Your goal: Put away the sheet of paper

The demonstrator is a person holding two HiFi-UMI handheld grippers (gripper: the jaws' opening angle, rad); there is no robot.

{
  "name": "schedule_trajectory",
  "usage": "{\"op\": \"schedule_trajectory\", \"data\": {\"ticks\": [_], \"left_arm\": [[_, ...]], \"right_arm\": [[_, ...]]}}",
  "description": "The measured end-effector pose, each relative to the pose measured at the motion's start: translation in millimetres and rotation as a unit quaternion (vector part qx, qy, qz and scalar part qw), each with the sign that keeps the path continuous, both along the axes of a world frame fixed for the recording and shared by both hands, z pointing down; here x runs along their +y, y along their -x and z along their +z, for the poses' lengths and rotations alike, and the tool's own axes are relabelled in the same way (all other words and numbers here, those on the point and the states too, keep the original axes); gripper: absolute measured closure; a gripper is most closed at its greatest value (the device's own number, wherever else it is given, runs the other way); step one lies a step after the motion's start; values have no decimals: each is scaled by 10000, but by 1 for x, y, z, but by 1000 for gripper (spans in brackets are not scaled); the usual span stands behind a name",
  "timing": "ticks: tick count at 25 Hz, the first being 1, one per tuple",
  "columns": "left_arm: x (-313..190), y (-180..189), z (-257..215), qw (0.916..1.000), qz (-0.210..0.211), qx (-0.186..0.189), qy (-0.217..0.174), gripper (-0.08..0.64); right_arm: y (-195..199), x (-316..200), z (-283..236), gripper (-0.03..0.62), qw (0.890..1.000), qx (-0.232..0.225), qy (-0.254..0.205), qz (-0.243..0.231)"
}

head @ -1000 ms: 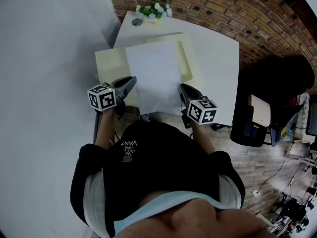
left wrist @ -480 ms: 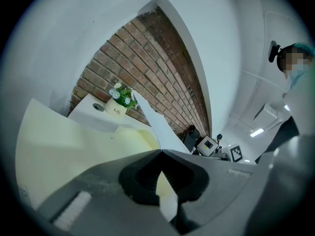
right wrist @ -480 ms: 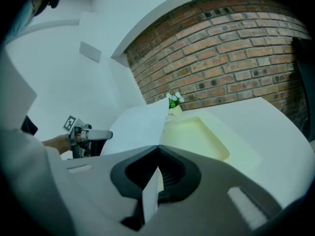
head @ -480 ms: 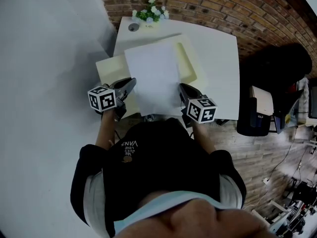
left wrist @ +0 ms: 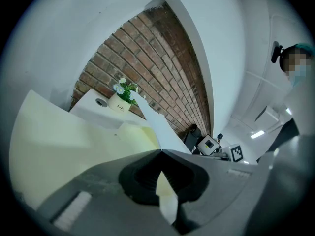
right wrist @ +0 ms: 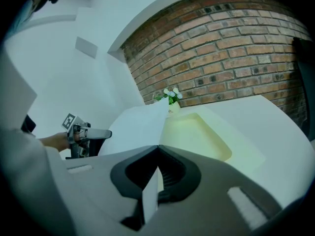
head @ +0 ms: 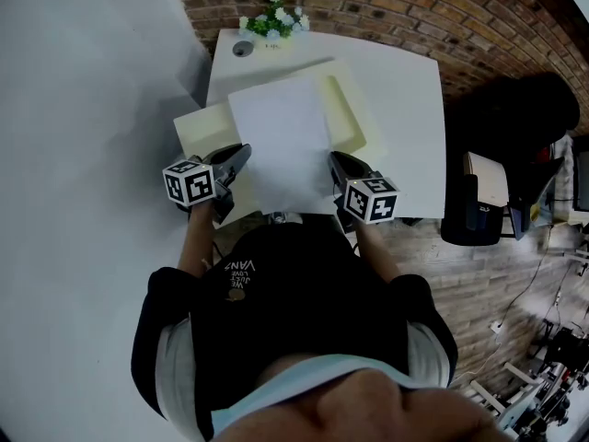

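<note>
A white sheet of paper [head: 281, 141] hangs flat between my two grippers, above a pale yellow open folder [head: 348, 109] on the white table [head: 405, 99]. My left gripper [head: 234, 162] is shut on the sheet's near left corner, and my right gripper [head: 339, 166] is shut on its near right corner. In the left gripper view the jaws [left wrist: 161, 152] are closed with the paper's edge [left wrist: 166, 196] pinched between them. The right gripper view shows the same: closed jaws [right wrist: 158, 147] with the sheet [right wrist: 133, 124] running out from them over the folder [right wrist: 194, 134].
A small pot of white flowers [head: 270, 21] and a small round object [head: 242, 49] stand at the table's far edge by the brick wall. A white wall runs along the left. A dark chair [head: 520, 122] and a black box [head: 479, 205] stand right of the table.
Both grippers keep their hold on the sheet. The table and the sheet have drifted slightly up and left in the head view.
</note>
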State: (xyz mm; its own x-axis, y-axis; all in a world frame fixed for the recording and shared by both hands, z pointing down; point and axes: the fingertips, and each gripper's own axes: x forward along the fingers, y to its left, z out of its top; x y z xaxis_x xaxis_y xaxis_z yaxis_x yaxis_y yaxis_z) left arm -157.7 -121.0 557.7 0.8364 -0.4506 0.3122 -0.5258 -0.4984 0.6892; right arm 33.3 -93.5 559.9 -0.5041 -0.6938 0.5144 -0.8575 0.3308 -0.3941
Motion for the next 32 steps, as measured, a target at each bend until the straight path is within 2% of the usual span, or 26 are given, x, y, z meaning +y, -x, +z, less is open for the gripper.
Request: {"op": "schedule_trajectory", "data": {"ticks": [16,32], "left_arm": [[-14,3,23,9982,-514,-111,284,561],[-15,13,48,9946,-793,-262,608,561]], "right_arm": [[3,-35,26,592,9984,153,241,-497],[14,-49,53,591,9936,363,550,-913]]}}
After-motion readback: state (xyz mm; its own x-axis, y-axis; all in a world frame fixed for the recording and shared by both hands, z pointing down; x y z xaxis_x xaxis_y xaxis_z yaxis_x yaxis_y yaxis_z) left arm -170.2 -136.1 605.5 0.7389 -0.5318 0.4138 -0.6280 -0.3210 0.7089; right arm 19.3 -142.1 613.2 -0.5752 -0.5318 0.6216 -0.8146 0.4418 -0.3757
